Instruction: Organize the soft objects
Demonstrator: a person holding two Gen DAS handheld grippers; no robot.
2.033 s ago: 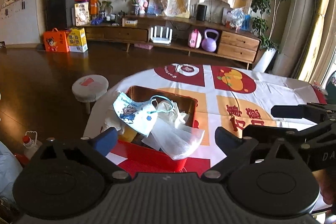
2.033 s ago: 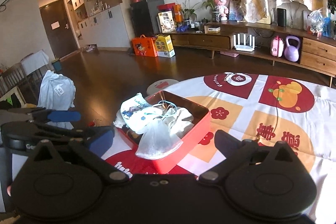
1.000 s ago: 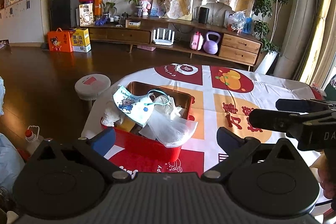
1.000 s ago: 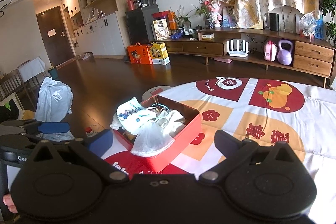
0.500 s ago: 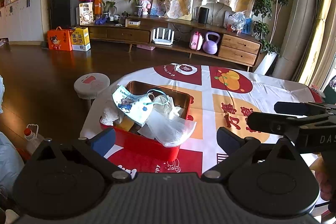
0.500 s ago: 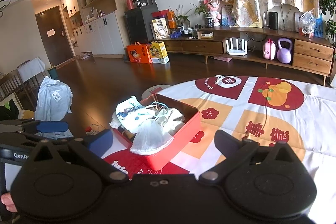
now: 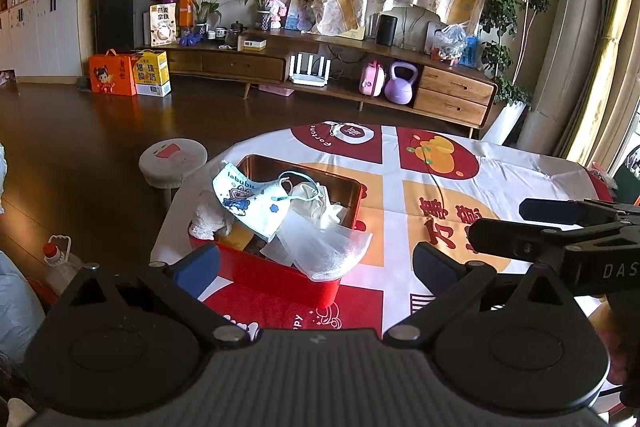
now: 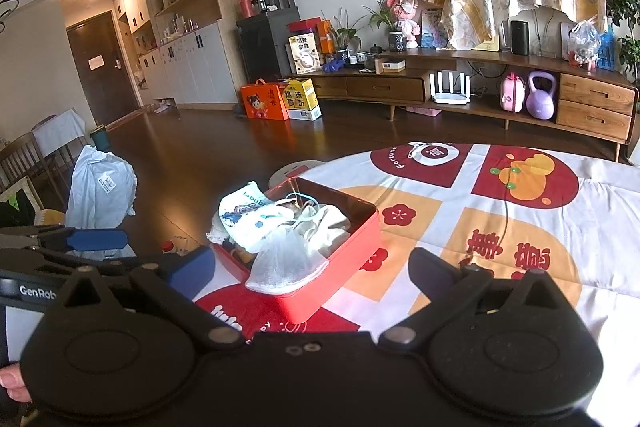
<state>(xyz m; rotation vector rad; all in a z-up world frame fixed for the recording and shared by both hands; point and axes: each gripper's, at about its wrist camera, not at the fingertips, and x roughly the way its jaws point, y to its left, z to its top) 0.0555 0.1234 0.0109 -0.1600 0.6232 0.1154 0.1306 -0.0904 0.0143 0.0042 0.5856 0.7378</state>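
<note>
A red box (image 7: 280, 273) (image 8: 340, 267) sits near the table's left edge, filled with soft things: a printed child's face mask (image 7: 248, 199) (image 8: 248, 215), white cloth (image 7: 320, 207) and a clear plastic bag (image 7: 324, 243) (image 8: 284, 263) that hangs over the near rim. My left gripper (image 7: 312, 263) is open and empty, held back from the box. My right gripper (image 8: 308, 267) is open and empty, also short of the box. Each gripper shows from the side in the other's view, the right one (image 7: 560, 227) and the left one (image 8: 80, 247).
The table has a red, white and orange printed cloth (image 7: 440, 187) (image 8: 500, 227). A small round stool (image 7: 172, 159) stands beside the table's left edge. A water bottle (image 7: 56, 259) and a white bag (image 8: 100, 187) are on the wood floor. A long wooden sideboard (image 7: 340, 67) lines the far wall.
Both grippers have drawn back and risen slightly from the box, which looks smaller and farther off. Both stay open. The box's contents have not moved.
</note>
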